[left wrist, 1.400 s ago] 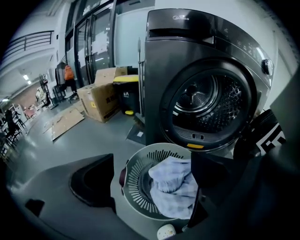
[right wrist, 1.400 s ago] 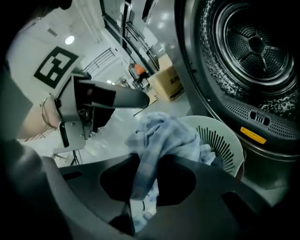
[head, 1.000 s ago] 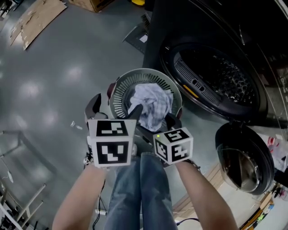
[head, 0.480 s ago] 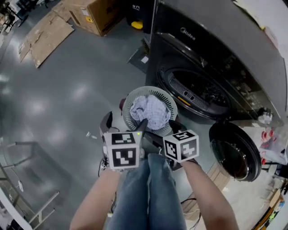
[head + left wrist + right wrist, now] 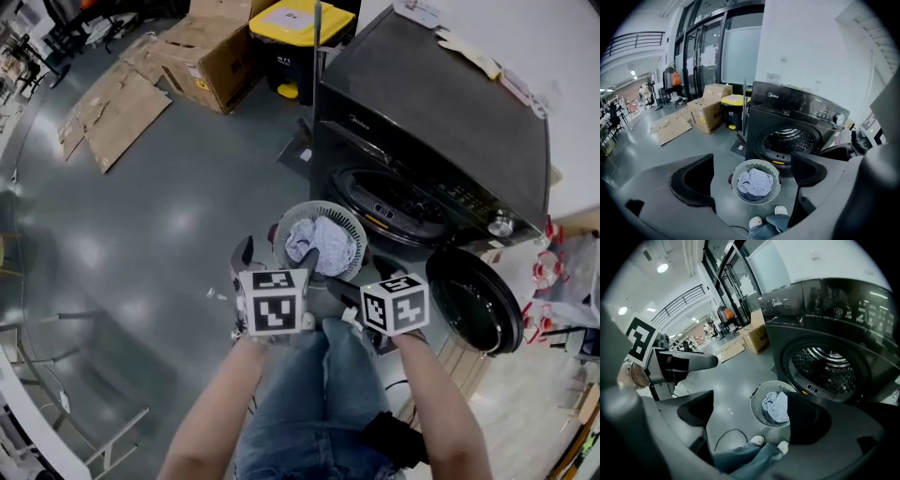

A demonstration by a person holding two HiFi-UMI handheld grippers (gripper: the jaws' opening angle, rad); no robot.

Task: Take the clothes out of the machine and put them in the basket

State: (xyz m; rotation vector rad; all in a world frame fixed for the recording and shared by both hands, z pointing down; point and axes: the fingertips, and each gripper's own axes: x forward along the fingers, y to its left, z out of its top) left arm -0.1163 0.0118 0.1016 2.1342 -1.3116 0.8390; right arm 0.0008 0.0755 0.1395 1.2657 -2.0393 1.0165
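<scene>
Machine [image 5: 441,112]: black front-loader standing on the grey floor [image 5: 169,206]; its round drum mouth [image 5: 398,202] faces the person.
Door [image 5: 478,300]: swung fully open, to the right of the drum mouth in the head view.
Cardboard boxes [image 5: 202,56]: on the floor well to the left of the machine, just beside a yellow-lidded bin [image 5: 291,23]; flattened cardboard [image 5: 112,117] lies near them.
Person: standing; legs in jeans [image 5: 319,403] show below both marker cubes, with the shoes close to the basket.
Basket [image 5: 349,217]: round and pale with a slotted wall; upright on the floor just in front of the drum mouth, between the machine and the person's shoes.
Clothes [image 5: 323,246]: pale blue-white bundle lying inside the basket, with a darker piece showing under its near edge.
Left gripper [image 5: 752,174]: jaws wide apart with nothing held; well above the basket, which shows through the gap.
Right gripper [image 5: 751,416]: jaws wide apart and empty; beside the left gripper, also well above the basket.
</scene>
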